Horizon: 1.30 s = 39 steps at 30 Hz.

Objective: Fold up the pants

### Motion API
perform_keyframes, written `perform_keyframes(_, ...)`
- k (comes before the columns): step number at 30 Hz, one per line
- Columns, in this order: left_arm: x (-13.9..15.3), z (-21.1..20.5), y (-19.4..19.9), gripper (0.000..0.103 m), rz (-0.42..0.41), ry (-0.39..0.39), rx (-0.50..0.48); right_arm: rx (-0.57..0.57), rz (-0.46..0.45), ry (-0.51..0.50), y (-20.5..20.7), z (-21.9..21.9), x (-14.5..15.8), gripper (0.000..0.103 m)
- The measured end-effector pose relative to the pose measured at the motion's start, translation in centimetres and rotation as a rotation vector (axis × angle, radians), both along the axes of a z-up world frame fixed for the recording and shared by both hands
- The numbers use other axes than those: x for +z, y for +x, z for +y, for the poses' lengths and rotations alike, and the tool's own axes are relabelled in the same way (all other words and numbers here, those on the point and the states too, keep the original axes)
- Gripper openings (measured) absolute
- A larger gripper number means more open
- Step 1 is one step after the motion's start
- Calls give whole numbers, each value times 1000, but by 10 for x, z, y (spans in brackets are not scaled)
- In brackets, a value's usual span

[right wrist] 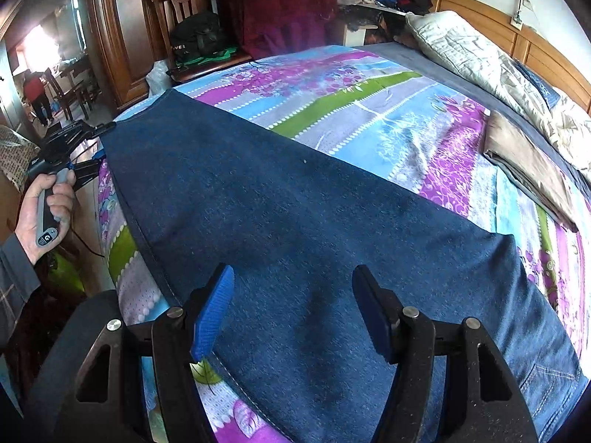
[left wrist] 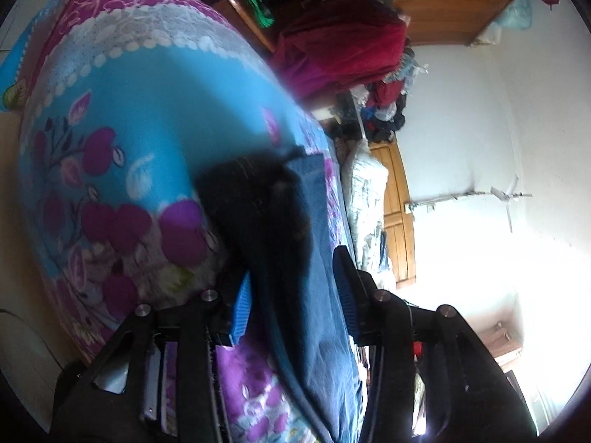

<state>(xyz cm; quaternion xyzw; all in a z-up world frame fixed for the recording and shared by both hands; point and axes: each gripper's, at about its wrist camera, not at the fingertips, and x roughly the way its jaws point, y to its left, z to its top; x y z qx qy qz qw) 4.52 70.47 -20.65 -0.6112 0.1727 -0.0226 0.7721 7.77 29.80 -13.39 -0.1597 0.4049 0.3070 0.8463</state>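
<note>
Dark blue jeans (right wrist: 295, 203) lie flat lengthwise across the floral bedsheet (right wrist: 369, 103), leg end at the far left, pocket stitching at the near right. My right gripper (right wrist: 293, 313) hovers open over the wide near part of the jeans, its blue pads (right wrist: 214, 310) apart and holding nothing. A hand (right wrist: 44, 199) holds my left gripper (right wrist: 74, 136) at the leg-end corner by the bed's edge. In the left wrist view the left gripper (left wrist: 291, 301) stands open, with the jeans (left wrist: 306, 258) running between its spread fingers and a dark, blurred fold ahead.
A folded brown cloth (right wrist: 528, 170) lies on the bed's right side beside a pale quilt (right wrist: 480, 48) and wooden headboard (right wrist: 498, 26). Beyond the bed stand a chair with a black bag (right wrist: 195, 37) and a pile of red clothes (right wrist: 280, 7). A person (right wrist: 37, 92) is in the far room.
</note>
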Motion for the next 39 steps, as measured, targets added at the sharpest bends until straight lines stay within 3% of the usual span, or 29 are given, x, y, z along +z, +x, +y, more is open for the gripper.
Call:
perform_keyframes(3, 5, -7, -7, 41, 31, 44, 3, 5, 5, 10, 2, 4, -1, 70)
perform_keyframes(7, 0, -5, -7, 41, 14, 50, -7, 26, 13, 1, 3, 13, -9, 70)
perform_keyframes(12, 9, 7, 7, 41, 19, 97, 47, 42, -3, 20, 0, 20, -9, 70)
perform_keyframes(14, 14, 6, 16, 23, 61, 163, 44, 45, -14, 22, -1, 23, -10, 65)
perform_keyframes(15, 17, 5, 20, 12, 101, 207, 38, 45, -25, 23, -2, 25, -11, 50)
perform_keyframes(20, 24, 2, 18, 10, 127, 284, 31, 6, -40, -7, 5, 25, -32, 39)
perform_keyframes(22, 27, 2, 20, 10, 129, 297, 26, 8, 50, -43, 13, 26, -58, 38)
perform_keyframes(23, 29, 1, 21, 10, 130, 309, 23, 8, 42, -33, 12, 25, -63, 38)
perform_keyframes(26, 58, -12, 26, 9, 102, 405, -2, -27, 58, 3, 14, 21, -57, 38)
perform_keyframes(30, 118, -52, 42, 9, 7, 587, -100, -68, 67, 49, 16, 8, -46, 41)
perform_keyframes(34, 180, -131, 69, 9, -108, 778, -281, -156, 55, 124, 16, -37, -28, 42)
perform_keyframes(39, 214, -249, 96, 9, -238, 893, -515, -317, 41, 201, 14, -116, -14, 43)
